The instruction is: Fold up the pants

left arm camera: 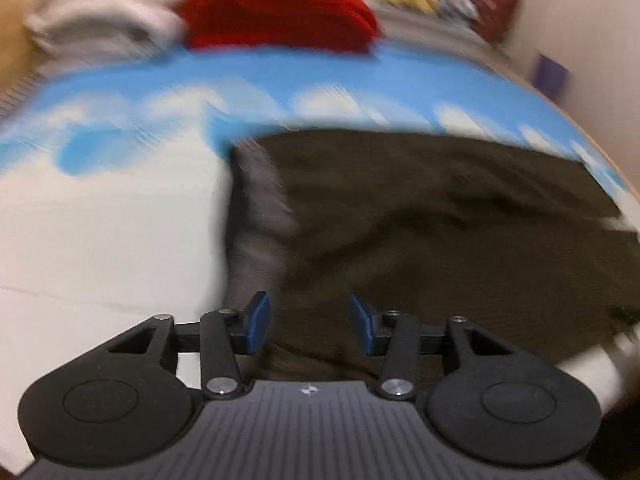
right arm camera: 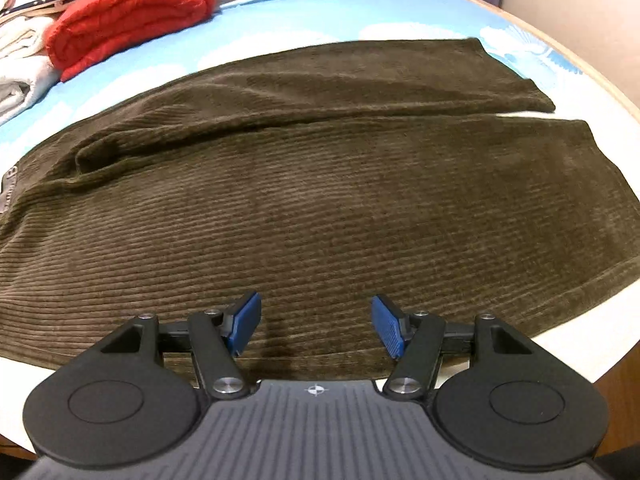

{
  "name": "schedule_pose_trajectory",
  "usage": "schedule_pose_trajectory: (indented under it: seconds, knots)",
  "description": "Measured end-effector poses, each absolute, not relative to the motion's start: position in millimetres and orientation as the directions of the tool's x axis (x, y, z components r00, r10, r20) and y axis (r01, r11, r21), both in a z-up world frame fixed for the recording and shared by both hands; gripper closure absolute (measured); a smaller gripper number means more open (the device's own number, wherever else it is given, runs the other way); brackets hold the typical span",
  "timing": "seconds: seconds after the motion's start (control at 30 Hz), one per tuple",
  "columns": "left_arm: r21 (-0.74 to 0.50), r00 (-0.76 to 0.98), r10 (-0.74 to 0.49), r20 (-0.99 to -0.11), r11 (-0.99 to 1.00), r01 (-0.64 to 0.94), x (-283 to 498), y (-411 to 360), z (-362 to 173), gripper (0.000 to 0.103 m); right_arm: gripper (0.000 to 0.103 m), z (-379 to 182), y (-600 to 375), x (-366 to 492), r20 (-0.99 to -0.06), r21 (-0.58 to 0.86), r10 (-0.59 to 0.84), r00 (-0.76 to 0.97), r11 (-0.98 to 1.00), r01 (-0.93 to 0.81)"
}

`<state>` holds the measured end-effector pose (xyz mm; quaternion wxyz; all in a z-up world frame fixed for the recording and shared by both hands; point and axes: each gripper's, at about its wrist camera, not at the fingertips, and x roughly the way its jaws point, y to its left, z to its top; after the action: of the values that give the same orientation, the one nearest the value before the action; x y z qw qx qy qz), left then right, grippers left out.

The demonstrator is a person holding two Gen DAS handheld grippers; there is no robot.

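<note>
Dark olive corduroy pants (right arm camera: 320,184) lie spread flat on a bed with a blue and white cloud sheet (right arm camera: 304,16), both legs running to the right. My right gripper (right arm camera: 316,326) hovers over the near leg by its front edge, open, with nothing between its blue pads. In the blurred left wrist view the waist end of the pants (left arm camera: 420,216) with its grey lining (left arm camera: 256,216) lies ahead. There my left gripper (left arm camera: 310,322) is open above the cloth, and nothing is gripped.
A folded red blanket (right arm camera: 132,12) and white folded linen (right arm camera: 20,72) sit at the far left of the bed. The bed's wooden edge (right arm camera: 600,76) curves along the right, with a wall behind. White sheet (left arm camera: 108,248) lies left of the waistband.
</note>
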<state>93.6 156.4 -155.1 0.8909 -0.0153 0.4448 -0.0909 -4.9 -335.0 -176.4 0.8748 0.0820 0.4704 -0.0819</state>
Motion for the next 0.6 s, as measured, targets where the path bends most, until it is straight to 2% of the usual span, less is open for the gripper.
schedule_pose_trajectory:
  seconds: [0.03, 0.1, 0.17, 0.27, 0.33, 0.4, 0.47, 0.53, 0.6]
  knots:
    - [-0.085, 0.514, -0.165, -0.842, 0.981, 0.175, 98, 149, -170, 0.06, 0.039, -180, -337, -3, -0.849, 0.053, -0.078, 0.522, 0.971, 0.232]
    - [0.047, 0.388, -0.033, -0.921, 0.979, 0.196, 103, 139, -203, 0.066, 0.039, -186, -338, 0, -0.871, 0.044, -0.085, 0.483, 0.967, 0.25]
    - [0.043, 0.41, -0.038, -0.911, 0.982, 0.185, 103, 136, -200, 0.067, 0.039, -185, -338, 0, -0.866, 0.053, -0.085, 0.492, 0.964, 0.259]
    - [-0.084, 0.488, -0.163, -0.857, 0.98, 0.181, 98, 136, -179, 0.067, 0.039, -181, -336, -1, -0.85, 0.063, -0.077, 0.521, 0.967, 0.247]
    - [-0.036, 0.454, -0.132, -0.881, 0.976, 0.214, 98, 126, -186, 0.059, 0.039, -188, -335, 1, -0.867, 0.039, -0.086, 0.491, 0.971, 0.238]
    - [0.031, 0.385, -0.061, -0.921, 0.973, 0.23, 99, 120, -203, 0.059, 0.039, -191, -332, 1, -0.872, 0.017, -0.093, 0.481, 0.975, 0.221]
    - [0.028, 0.442, -0.077, -0.893, 0.974, 0.227, 98, 115, -192, 0.059, 0.039, -190, -329, 2, -0.868, 0.005, -0.099, 0.486, 0.978, 0.208]
    - [-0.037, 0.492, -0.13, -0.861, 0.98, 0.194, 95, 116, -179, 0.059, 0.039, -188, -330, 0, -0.866, 0.011, -0.1, 0.491, 0.976, 0.218]
    - [-0.043, 0.549, -0.137, -0.825, 0.983, 0.181, 89, 115, -166, 0.054, 0.039, -184, -331, -2, -0.857, 0.016, -0.102, 0.505, 0.974, 0.225]
